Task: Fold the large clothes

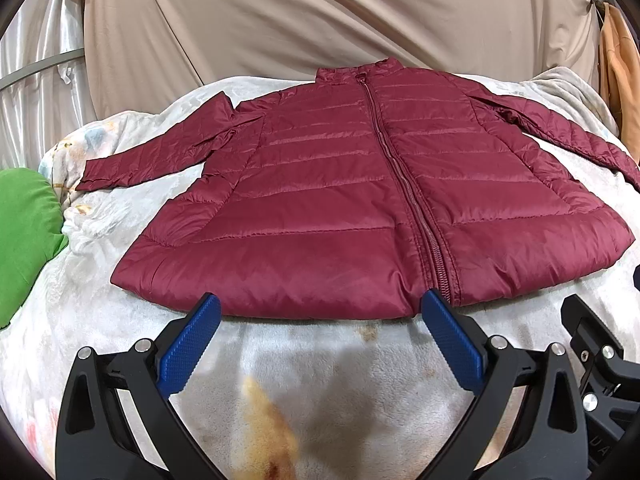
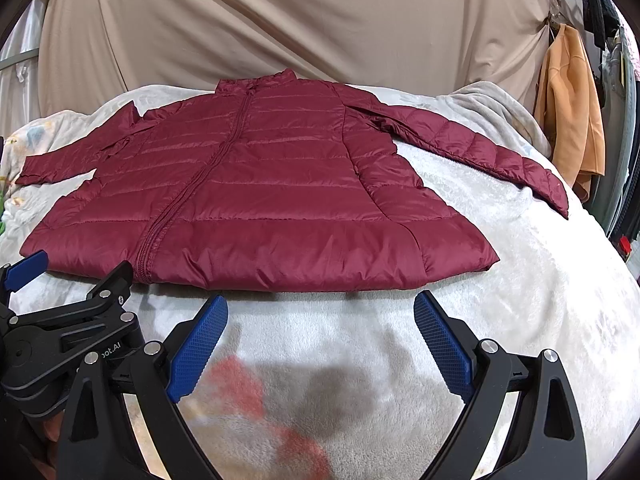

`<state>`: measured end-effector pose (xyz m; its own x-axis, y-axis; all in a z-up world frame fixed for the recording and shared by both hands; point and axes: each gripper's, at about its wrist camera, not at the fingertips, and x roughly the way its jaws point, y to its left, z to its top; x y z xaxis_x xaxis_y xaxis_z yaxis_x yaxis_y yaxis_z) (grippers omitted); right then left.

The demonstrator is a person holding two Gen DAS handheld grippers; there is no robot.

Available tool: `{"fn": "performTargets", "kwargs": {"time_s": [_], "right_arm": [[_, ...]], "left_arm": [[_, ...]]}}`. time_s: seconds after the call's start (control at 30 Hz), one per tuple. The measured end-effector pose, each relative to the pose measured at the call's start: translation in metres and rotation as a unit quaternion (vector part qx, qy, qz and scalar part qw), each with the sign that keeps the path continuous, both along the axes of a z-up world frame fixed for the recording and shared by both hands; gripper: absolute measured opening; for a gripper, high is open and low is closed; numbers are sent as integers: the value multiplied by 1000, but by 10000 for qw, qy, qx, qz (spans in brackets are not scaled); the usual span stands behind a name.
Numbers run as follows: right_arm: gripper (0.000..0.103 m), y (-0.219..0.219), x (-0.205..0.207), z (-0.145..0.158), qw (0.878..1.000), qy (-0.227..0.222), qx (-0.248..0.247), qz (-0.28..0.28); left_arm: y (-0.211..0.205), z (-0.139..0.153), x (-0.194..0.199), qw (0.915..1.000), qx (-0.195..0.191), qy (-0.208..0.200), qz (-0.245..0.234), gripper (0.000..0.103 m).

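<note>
A dark red quilted jacket [image 1: 332, 200] lies flat and zipped, front up, on a pale fleece blanket [image 1: 340, 364], both sleeves spread out to the sides. It also shows in the right wrist view [image 2: 256, 200]. My left gripper [image 1: 320, 304] is open and empty, its blue pads [image 1: 188, 344] just short of the jacket's near hem, left of the zip. My right gripper [image 2: 322, 306] is open and empty, just short of the hem's right part. The left gripper also shows at the left edge of the right wrist view [image 2: 60, 280].
A green cushion [image 1: 24, 236] lies at the left on the blanket. A beige sheet [image 1: 320, 12] hangs behind. An orange garment [image 2: 568, 112] hangs at the right. The blanket [image 2: 540, 280] slopes away at the right edge.
</note>
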<state>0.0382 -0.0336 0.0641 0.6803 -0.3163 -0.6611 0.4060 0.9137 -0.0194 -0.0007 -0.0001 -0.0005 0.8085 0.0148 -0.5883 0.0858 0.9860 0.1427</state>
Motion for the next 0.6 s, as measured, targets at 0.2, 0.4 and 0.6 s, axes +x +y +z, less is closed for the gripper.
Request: {"fn": "performTargets", "kwargs": {"time_s": [0.2,0.4,0.6], "right_arm": [[92,0,0,0,10000,5,0,0],[92,0,1,0,10000,13,3,1],[92,0,1,-1,10000,14,4,1]], "left_arm": [[-2,0,1,10000,1,0,1,98],[-1,0,1,10000,-21,9,-9,98],[-3,0,1,10000,15,10,3,98]]}}
